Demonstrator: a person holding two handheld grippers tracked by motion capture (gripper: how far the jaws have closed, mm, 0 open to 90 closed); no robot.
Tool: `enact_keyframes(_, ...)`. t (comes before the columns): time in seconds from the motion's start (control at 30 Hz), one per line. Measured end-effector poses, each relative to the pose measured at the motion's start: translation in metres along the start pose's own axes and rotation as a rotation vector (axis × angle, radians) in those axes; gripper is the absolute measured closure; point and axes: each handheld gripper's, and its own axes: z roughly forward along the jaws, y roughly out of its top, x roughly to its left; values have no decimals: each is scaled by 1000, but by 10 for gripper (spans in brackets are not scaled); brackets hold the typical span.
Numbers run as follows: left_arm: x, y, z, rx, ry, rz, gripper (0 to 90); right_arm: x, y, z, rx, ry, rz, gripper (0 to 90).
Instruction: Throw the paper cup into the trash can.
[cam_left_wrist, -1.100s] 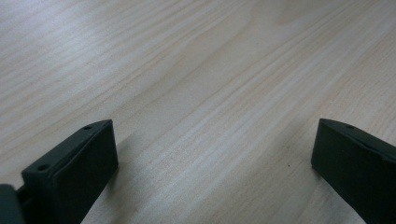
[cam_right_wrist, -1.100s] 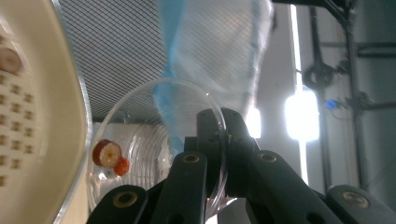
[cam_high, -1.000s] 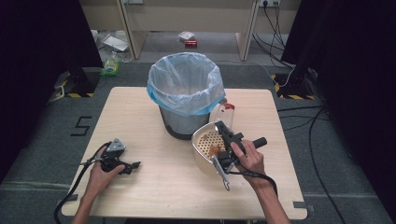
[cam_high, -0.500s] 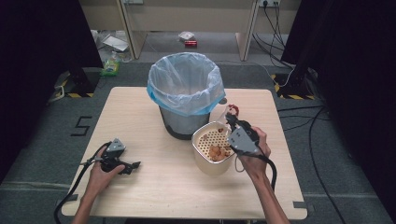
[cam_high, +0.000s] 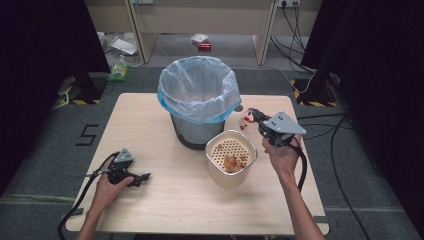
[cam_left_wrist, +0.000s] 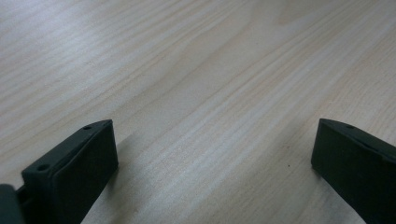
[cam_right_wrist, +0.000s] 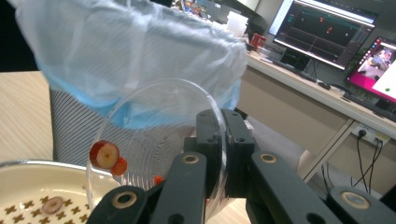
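Here, a thin, clear, round plastic dish (cam_right_wrist: 154, 140) is pinched at its rim by the right gripper (cam_right_wrist: 219, 140). It looks light and slippery. The left gripper (cam_left_wrist: 210, 158) is spread wide with nothing held, low in the frame.

Bare tabletop (cam_high: 165, 200) all along the near edge and on the left side around the left gripper (cam_high: 142, 177). Middle blocked by the lined trash bin (cam_high: 198, 100) and, just in front of it, the cream strainer bowl (cam_high: 231, 161). Narrow strip free at the right edge.
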Motion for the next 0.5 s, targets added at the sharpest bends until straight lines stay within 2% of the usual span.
enact_keyframes(0.23, 0, 0, 0, 0, 0, 0, 0, -18, 17, -1, 7, 10, 46, 876)
enact_keyframes(0.27, 0, 0, 0, 0, 0, 0, 0, -23, 26, -3, 9, 5, 42, 876)
enact_keyframes(0.4, 0, 0, 0, 0, 0, 0, 0, -30, 39, -6, -11, 13, 60, 876)
enact_keyframes(0.47, 0, 0, 0, 0, 0, -1, 0, -35, 58, -6, -29, 24, 62, 876)
enact_keyframes(0.5, 0, 0, 0, 0, 0, -1, 0, -35, 58, -6, -29, 24, 62, 876)
